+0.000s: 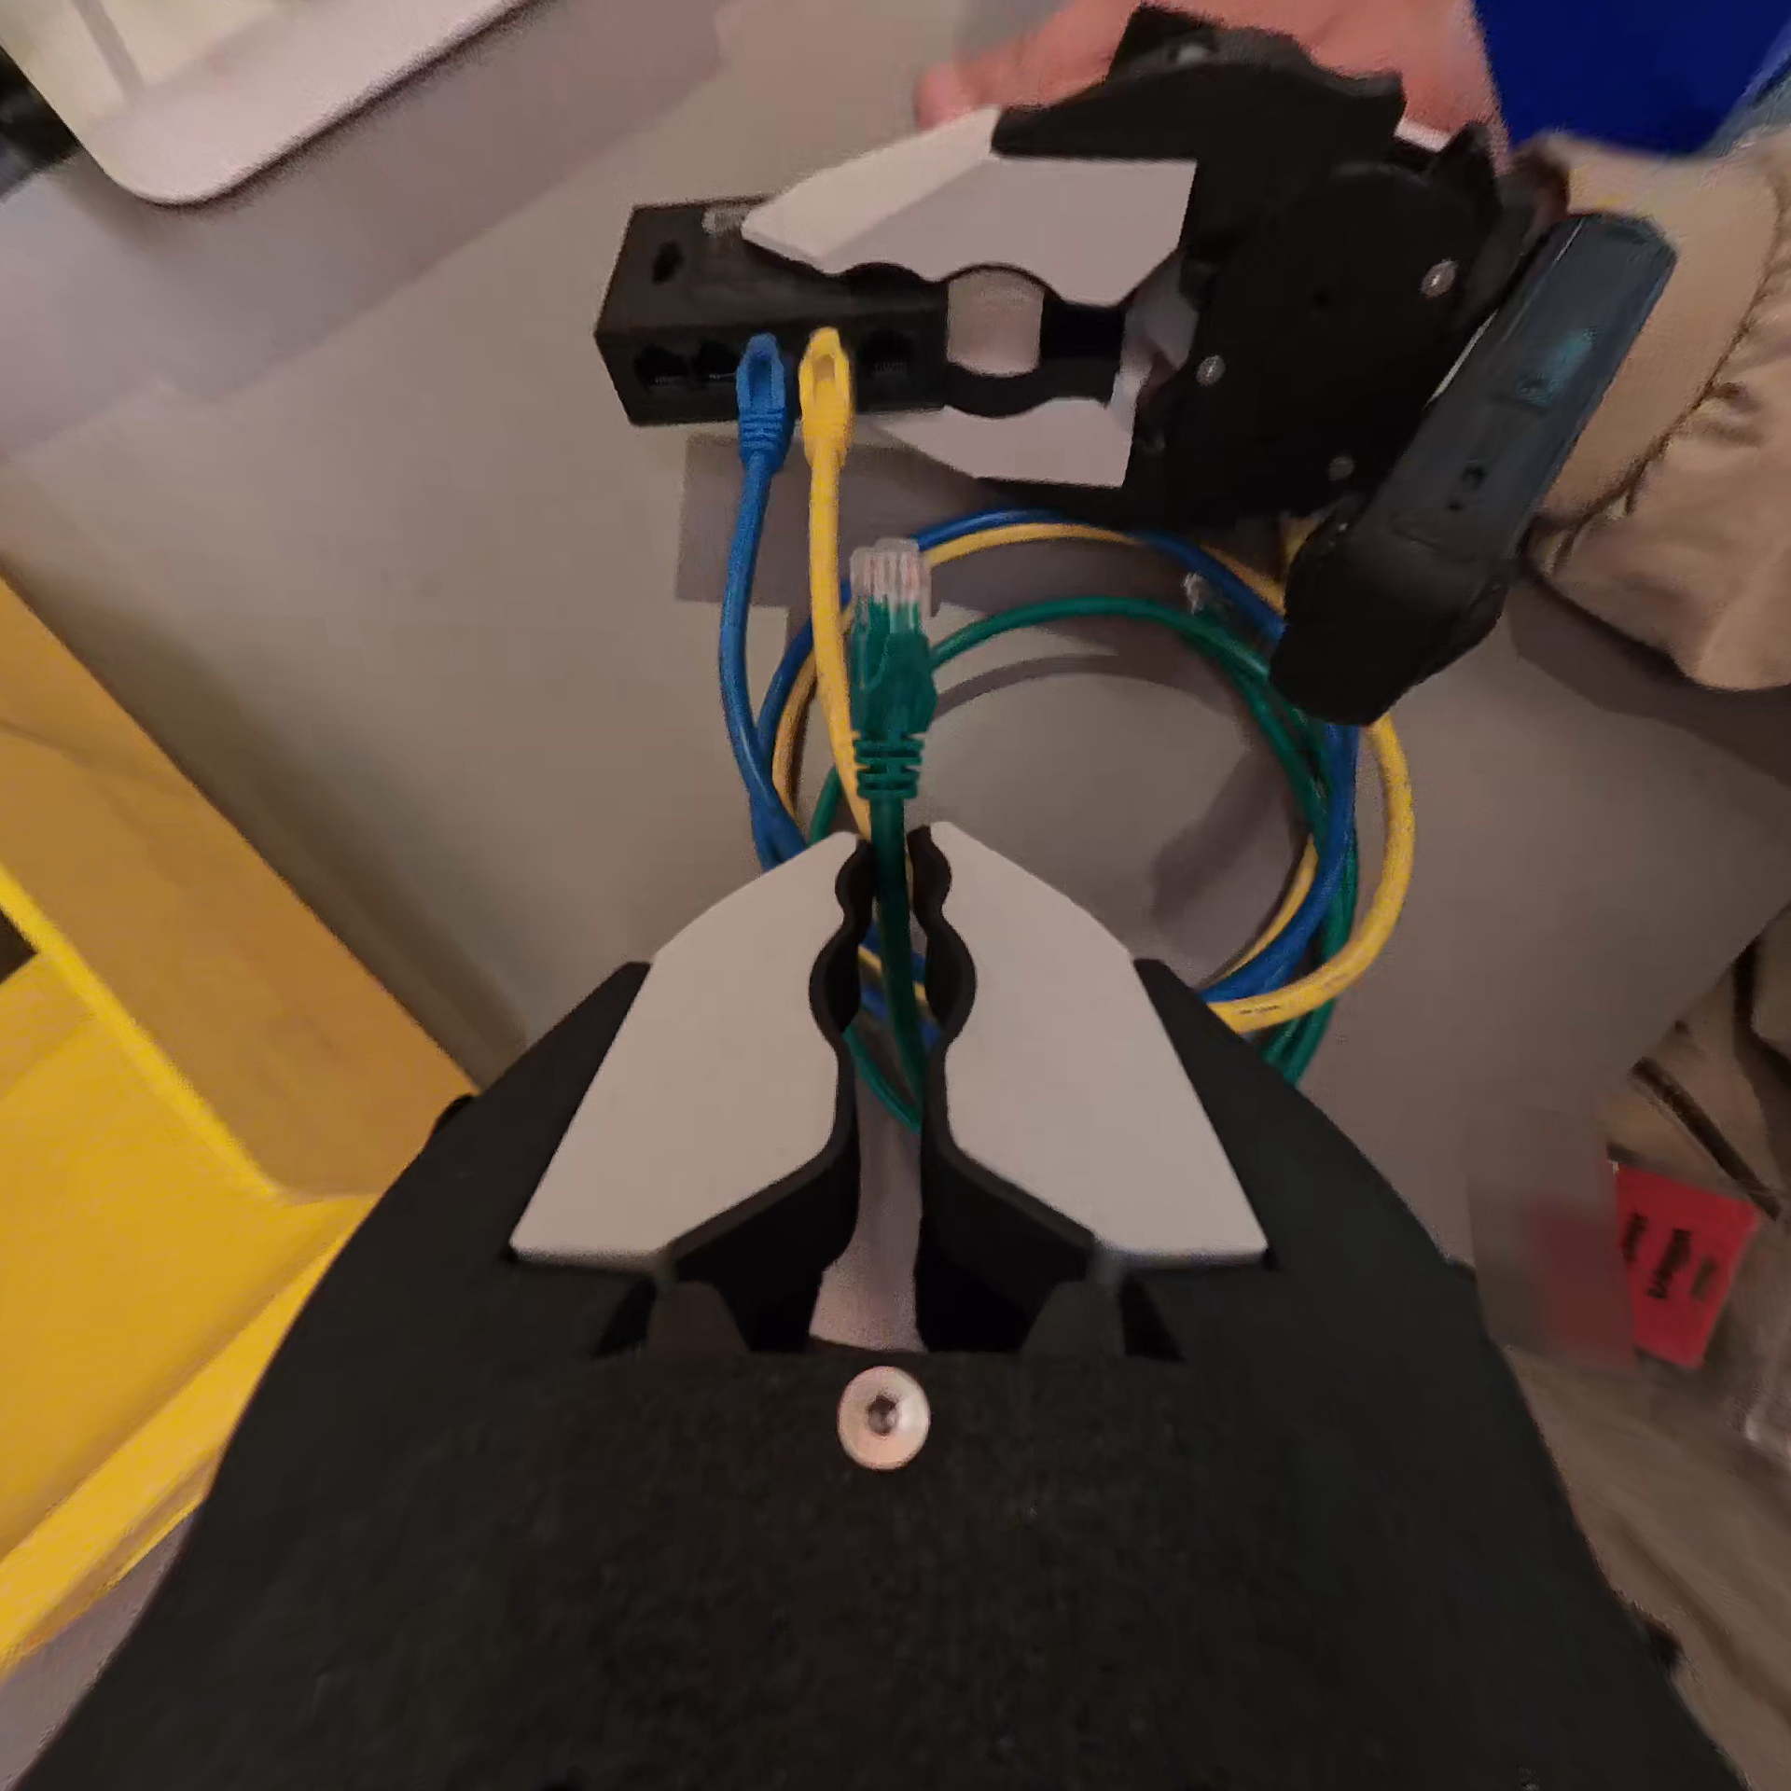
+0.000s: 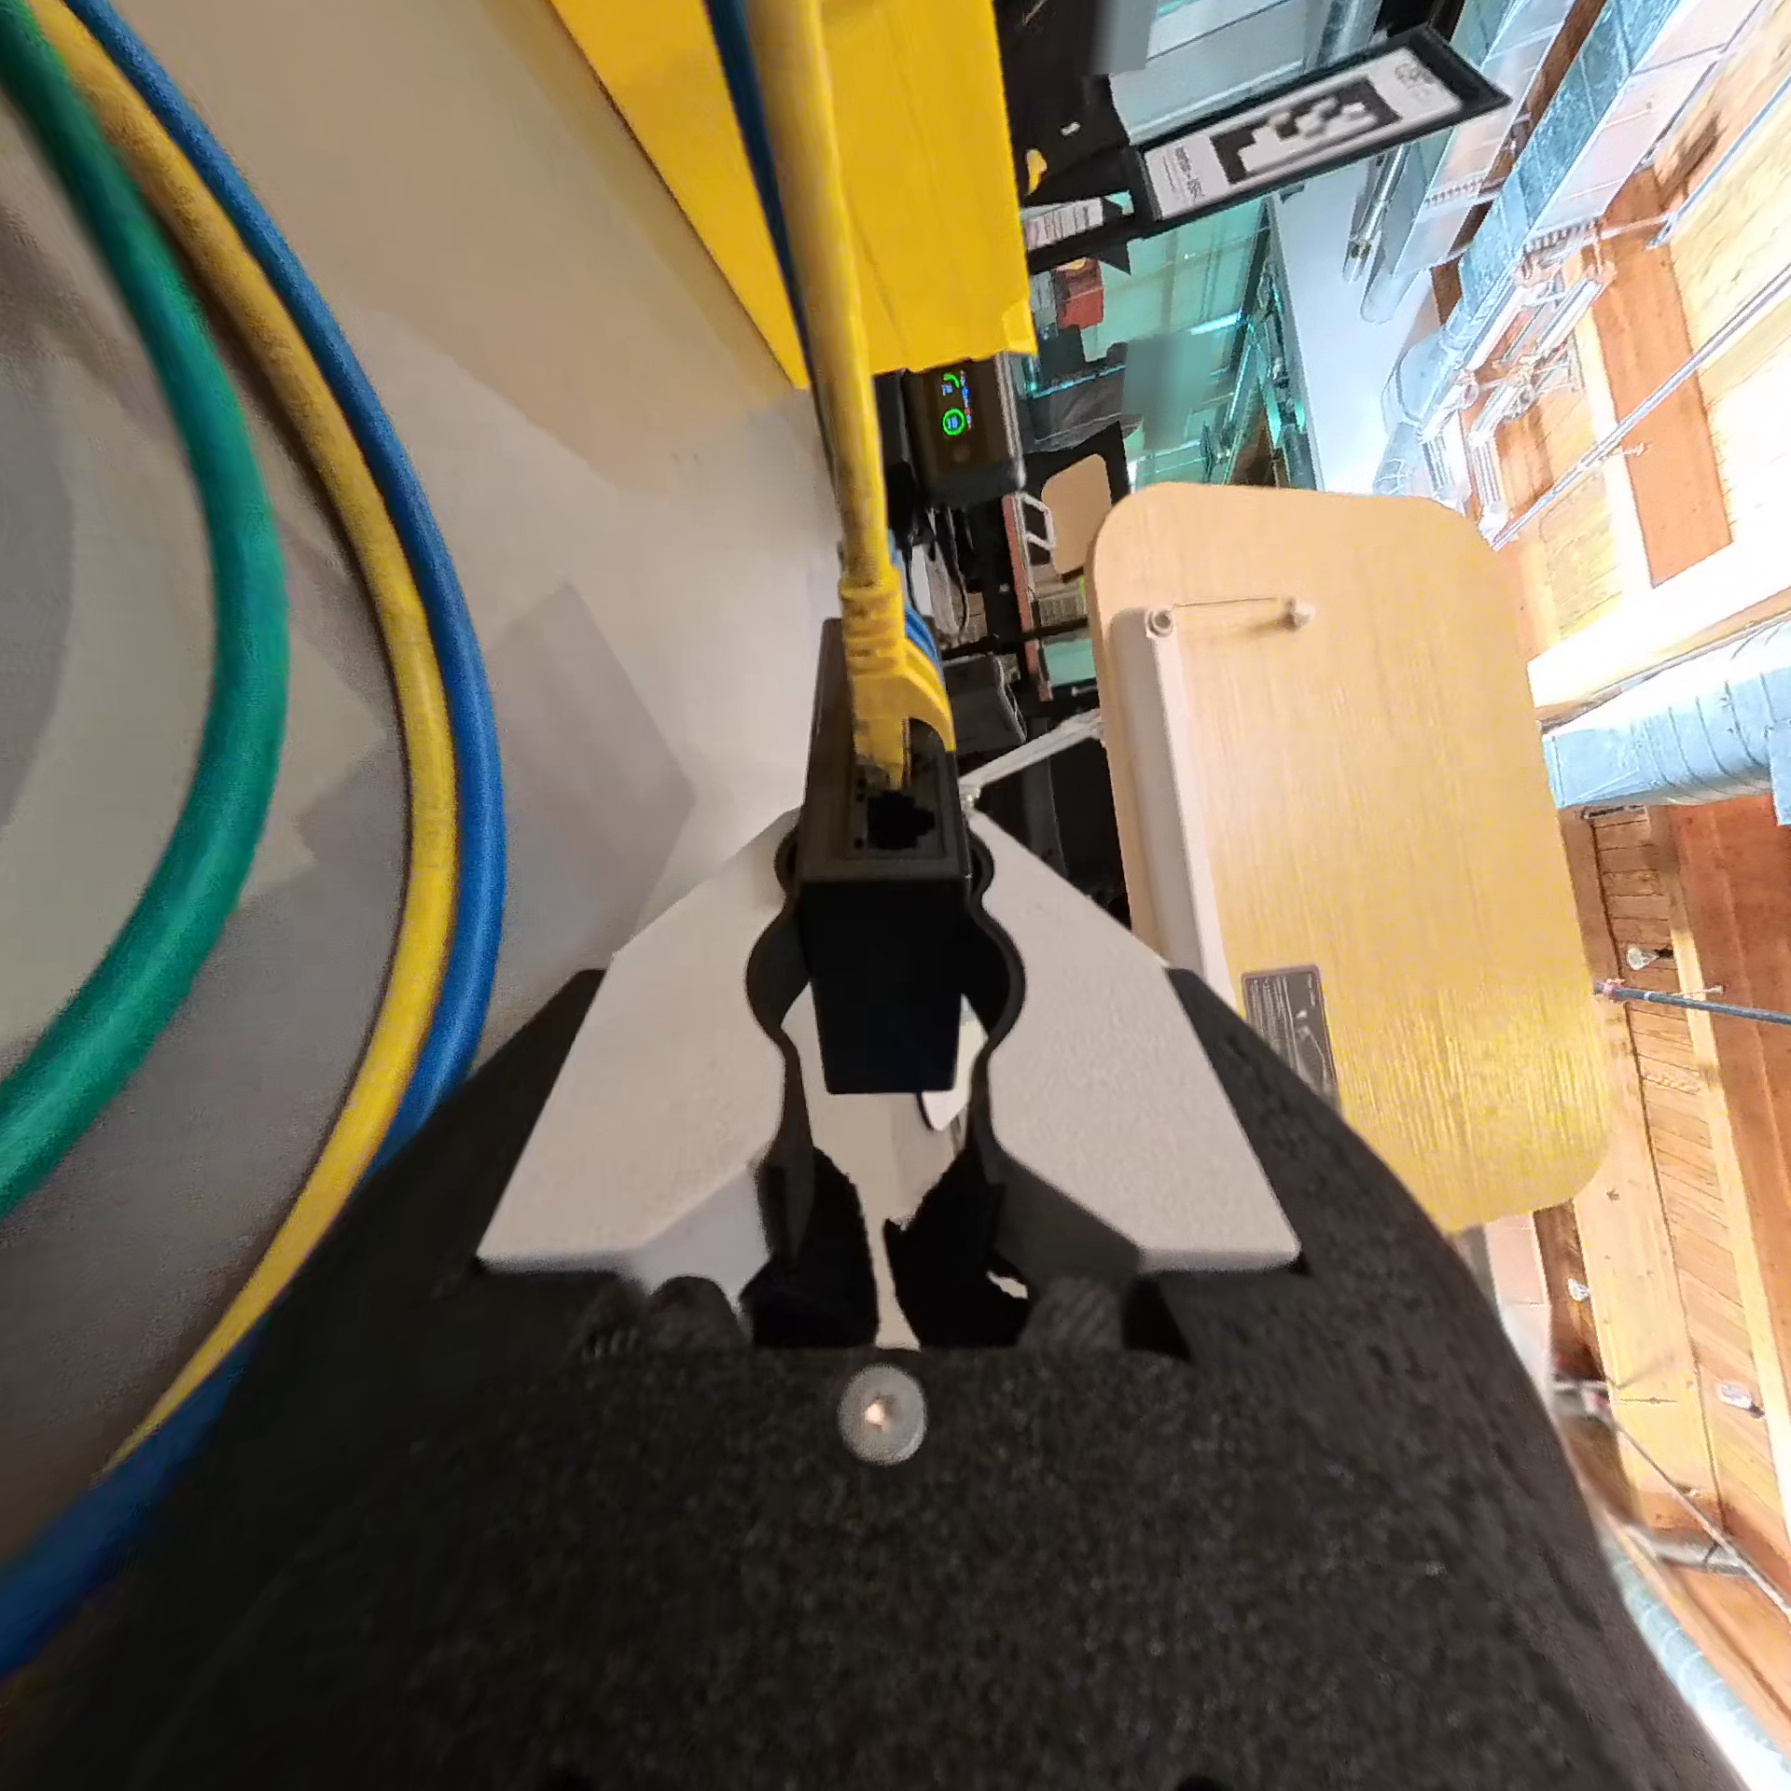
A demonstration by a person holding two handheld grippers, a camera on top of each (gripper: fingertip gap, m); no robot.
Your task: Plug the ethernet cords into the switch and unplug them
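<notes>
Left claw (image 1: 892,863) clamped on the green cord (image 1: 890,737), right claw (image 2: 884,853) clamped on the switch (image 1: 766,329): next, likely seat its plug in the free port straight ahead, beside yellow (image 1: 824,388).

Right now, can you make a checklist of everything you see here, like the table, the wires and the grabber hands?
Surface: grey table, partly bare.
Job's things: black switch; blue cord and yellow cord plugged in, side by side.
Clutter: yellow bin at left.
Grippers: left gripper shut on green cord, plug unplugged; right gripper shut on switch's end.
Cables: slack looped on table.
Surroundings: wooden chair, person's sleeve.
</notes>
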